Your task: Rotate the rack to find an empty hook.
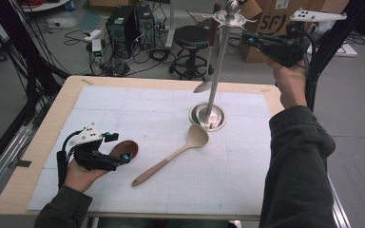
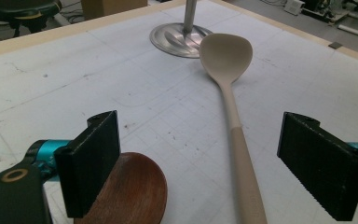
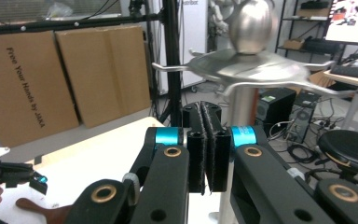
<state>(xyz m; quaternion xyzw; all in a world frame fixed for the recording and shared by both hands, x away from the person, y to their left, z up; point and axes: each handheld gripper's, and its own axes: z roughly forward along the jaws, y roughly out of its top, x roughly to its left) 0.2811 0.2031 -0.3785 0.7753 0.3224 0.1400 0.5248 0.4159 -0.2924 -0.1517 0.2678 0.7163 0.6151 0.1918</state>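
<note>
A beige spoon (image 1: 171, 159) lies slantwise on the white mat (image 1: 123, 104), its bowl beside the base of a steel hanging stand (image 1: 208, 116). My left gripper (image 1: 119, 148) rests low at the mat's near left and is open. In the left gripper view the beige spoon (image 2: 235, 121) runs up between the wide jaws of the left gripper (image 2: 200, 163), untouched. A dark wooden spoon (image 2: 135, 191) lies under one finger. My right gripper (image 1: 248, 40) is raised beside the stand's top, and the right gripper (image 3: 207, 144) shows its pads pressed together with nothing between them.
The stand's hook ring (image 3: 251, 70) and ball top (image 3: 251, 23) are just beyond my right jaws. A silvery spoon bowl (image 1: 202, 87) shows beside the pole. A stool (image 1: 192, 38), computer towers (image 1: 123, 23) and cardboard boxes (image 1: 266, 19) stand on the floor behind the table.
</note>
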